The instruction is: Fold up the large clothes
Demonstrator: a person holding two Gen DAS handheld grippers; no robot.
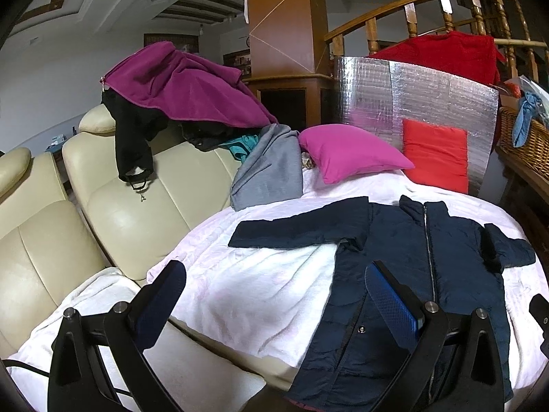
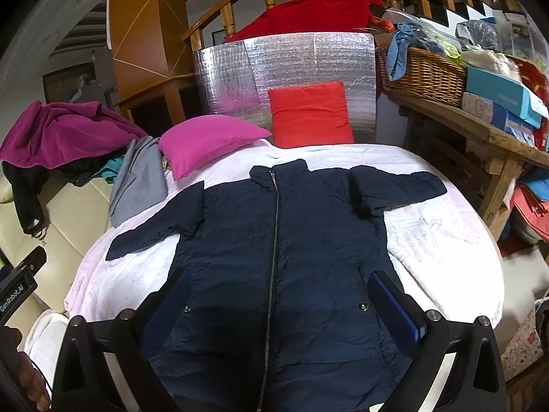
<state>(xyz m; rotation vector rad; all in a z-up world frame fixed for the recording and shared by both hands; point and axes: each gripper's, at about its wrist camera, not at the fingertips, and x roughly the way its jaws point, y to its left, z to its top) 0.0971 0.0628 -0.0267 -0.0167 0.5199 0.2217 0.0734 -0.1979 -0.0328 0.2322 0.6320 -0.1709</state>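
Where white blanket (image 2: 446,240) spreads, navy jacket (image 2: 274,223) flat

- Navy quilted jacket (image 2: 274,240) with a silver zip
- Pale pink blanket (image 2: 446,240) beneath the jacket
- Magenta cushion (image 2: 209,144) beyond the jacket
- Red cushion (image 2: 308,113) beside it
- Silver gridded foil panel (image 2: 284,58) behind

The left gripper (image 1: 274,302) sits at the bottom of its frame with its two fingers spread wide and nothing between them. The right gripper (image 2: 281,304) sits at the bottom of its frame, fingers spread wide too, holding nothing. Its blue pads (image 2: 394,305) face inward. A hand (image 2: 20,374) shows at the lower left edge
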